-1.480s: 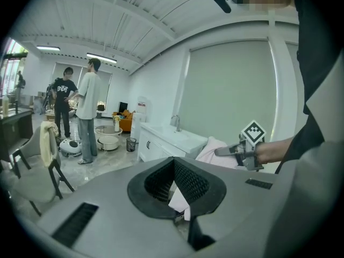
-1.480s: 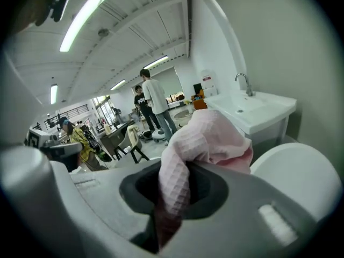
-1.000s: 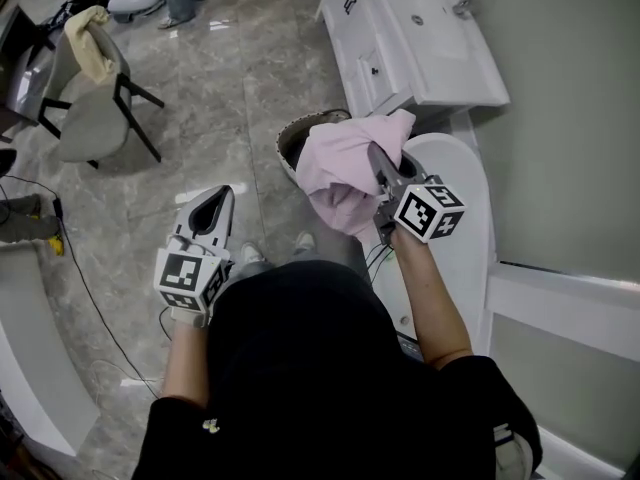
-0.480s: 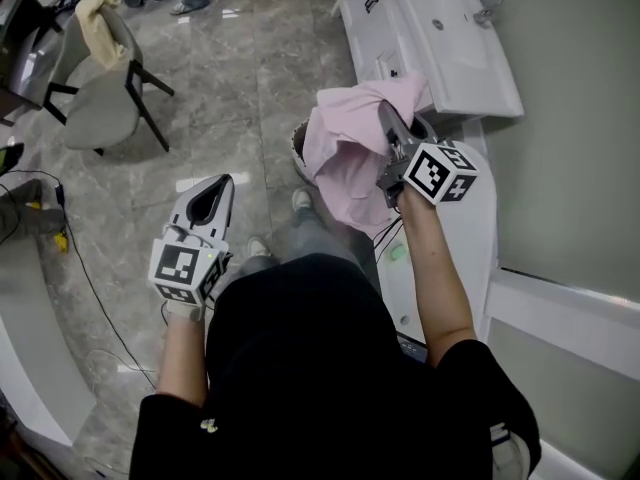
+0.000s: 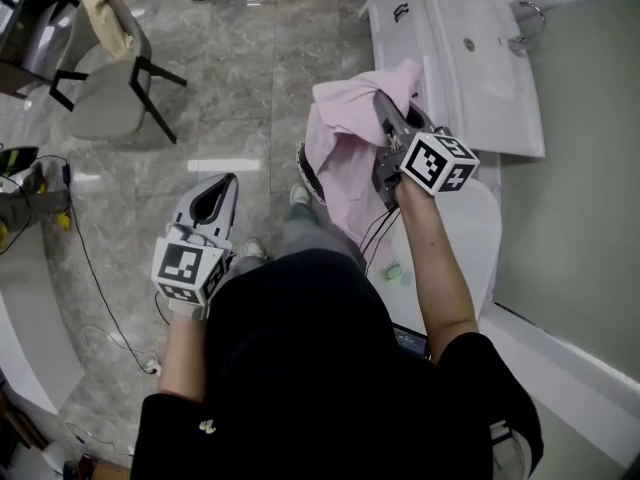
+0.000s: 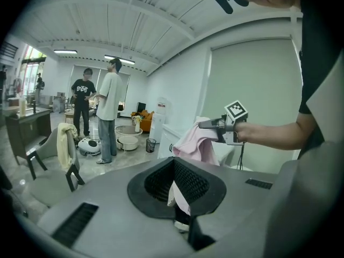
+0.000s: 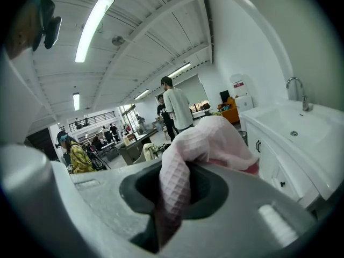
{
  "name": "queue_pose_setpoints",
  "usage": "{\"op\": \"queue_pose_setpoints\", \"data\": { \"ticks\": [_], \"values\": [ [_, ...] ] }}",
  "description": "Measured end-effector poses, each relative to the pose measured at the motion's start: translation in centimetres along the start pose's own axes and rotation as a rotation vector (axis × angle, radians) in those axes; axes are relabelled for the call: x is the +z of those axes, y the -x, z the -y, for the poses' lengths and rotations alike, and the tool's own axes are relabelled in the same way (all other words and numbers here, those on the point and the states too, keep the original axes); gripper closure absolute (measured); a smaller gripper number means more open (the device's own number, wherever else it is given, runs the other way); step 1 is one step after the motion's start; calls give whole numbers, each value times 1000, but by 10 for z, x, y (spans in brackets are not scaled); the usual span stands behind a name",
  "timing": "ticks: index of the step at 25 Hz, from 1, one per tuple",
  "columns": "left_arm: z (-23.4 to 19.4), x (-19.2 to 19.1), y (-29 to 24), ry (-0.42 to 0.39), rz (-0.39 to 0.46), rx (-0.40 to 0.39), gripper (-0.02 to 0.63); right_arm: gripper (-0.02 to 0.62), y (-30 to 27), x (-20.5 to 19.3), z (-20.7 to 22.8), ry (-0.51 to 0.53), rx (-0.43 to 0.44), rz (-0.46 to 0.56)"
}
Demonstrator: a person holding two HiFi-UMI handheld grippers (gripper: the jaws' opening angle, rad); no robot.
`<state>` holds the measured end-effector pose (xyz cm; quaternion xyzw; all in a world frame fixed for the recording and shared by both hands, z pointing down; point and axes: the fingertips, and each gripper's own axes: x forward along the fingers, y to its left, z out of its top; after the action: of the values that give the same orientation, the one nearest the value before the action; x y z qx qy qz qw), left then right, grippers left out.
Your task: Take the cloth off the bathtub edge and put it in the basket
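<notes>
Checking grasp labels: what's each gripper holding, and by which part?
Right gripper pinches a bunched fold of the cloth, rest hanging. Left gripper holds nothing.

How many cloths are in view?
2: a pink cloth clamped in the right hand-held gripper, and a cream one draped over the chair back. More may be hidden.
</notes>
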<state>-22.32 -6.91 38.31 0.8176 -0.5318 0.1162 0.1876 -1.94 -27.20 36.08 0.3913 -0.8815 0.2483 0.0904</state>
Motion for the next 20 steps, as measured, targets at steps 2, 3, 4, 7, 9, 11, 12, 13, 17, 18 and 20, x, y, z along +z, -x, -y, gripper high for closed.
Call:
{"op": "queue_pose_setpoints", "data": {
  "ticks": [2, 3, 4, 7, 9, 11, 12, 13, 17, 18, 20],
  "values": [
    [-2, 11, -20, 2, -6, 17, 594, 537, -21, 12, 15, -6, 23, -5],
    [0, 11, -24, 0, -6, 24, 594, 537, -26, 13, 21, -7, 32, -4],
    [3, 8, -27, -2, -6, 32, 594, 537, -29, 12, 24, -6, 42, -3],
    [6, 4, -33, 1, -10, 58, 594, 537, -39, 12, 31, -2, 72, -3],
    [1, 6, -41, 7, -15, 76, 594, 537, -52, 18, 34, 1, 91, -7],
    [-4, 11, -50, 12, -20, 89, 594, 537, -65, 21, 39, 2, 105, -15],
    [-4, 12, -54, 12, -23, 93, 594, 537, -69, 19, 42, 0, 110, -21],
    [-3, 12, -58, 11, -27, 95, 594, 537, -70, 16, 46, -4, 112, -27],
    [-5, 18, -76, 7, -45, 88, 594, 537, -78, 0, 65, -28, 102, -73],
    [-6, 19, -79, 6, -50, 85, 594, 537, -79, -7, 70, -35, 95, -88],
    [-7, 19, -83, 3, -60, 76, 594, 537, -76, -23, 78, -49, 80, -113]
  ]
}}
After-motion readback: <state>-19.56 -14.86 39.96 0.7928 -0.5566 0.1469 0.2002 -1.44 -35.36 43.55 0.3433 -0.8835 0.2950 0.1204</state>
